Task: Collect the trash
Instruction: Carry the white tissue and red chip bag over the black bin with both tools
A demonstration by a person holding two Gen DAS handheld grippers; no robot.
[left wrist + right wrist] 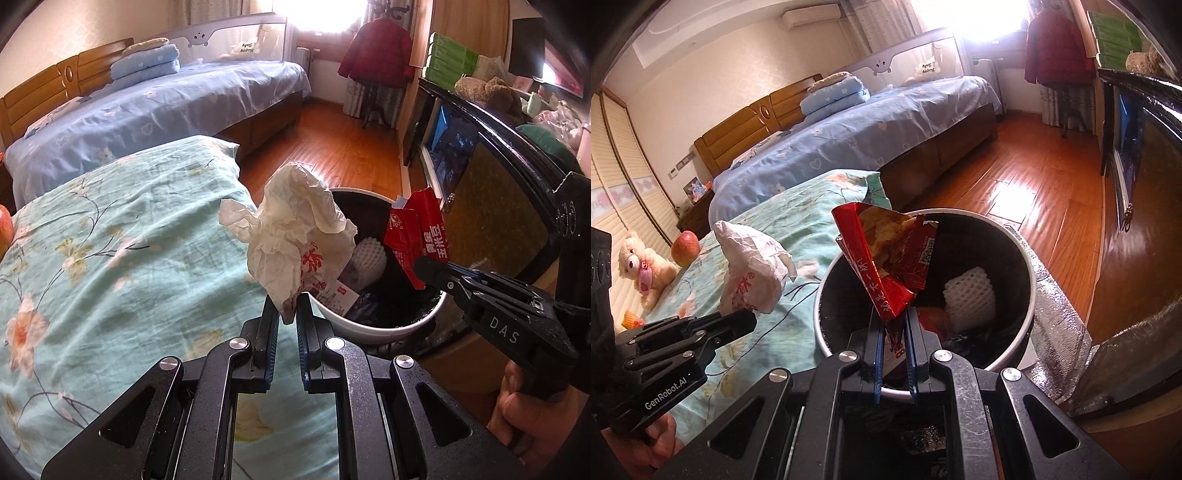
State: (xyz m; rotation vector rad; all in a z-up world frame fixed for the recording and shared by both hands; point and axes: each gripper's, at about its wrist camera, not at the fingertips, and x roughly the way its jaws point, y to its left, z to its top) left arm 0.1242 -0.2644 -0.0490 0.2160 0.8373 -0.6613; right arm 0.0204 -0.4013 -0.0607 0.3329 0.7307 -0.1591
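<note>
Both claws are carrying rubbish to the same place, which explains the way each piece is held. The left claw [287, 308] is clamped on the bottom corner of a crumpled white wrapper [291, 236] with red print. The paper stands up and forward from its tips, and from the right wrist view most of it hangs over the floral bedcover [783, 236], just short of the bin's near-left rim. The right claw [894, 325] is pinched shut on the lower tip of a torn red snack packet [886, 266], which rises straight ahead of its tips and already stands over the open mouth of the round white-rimmed bin [1032, 258]. Gripping each piece by one low corner keeps the bulk clear of the fingers, so it should fall freely once let go (a judgement, not something shown).

Inside the bin, beyond the right claw's tips, lie a white foam fruit net [967, 299] and other dark scraps.

Both claws point forward and steeply down, side by side, the right one reaching in from the left claw's right. A hand [524, 413] grips the right tool's handle. The packet looks ready to drop; the wrapper probably needs carrying a little further right first.
</note>
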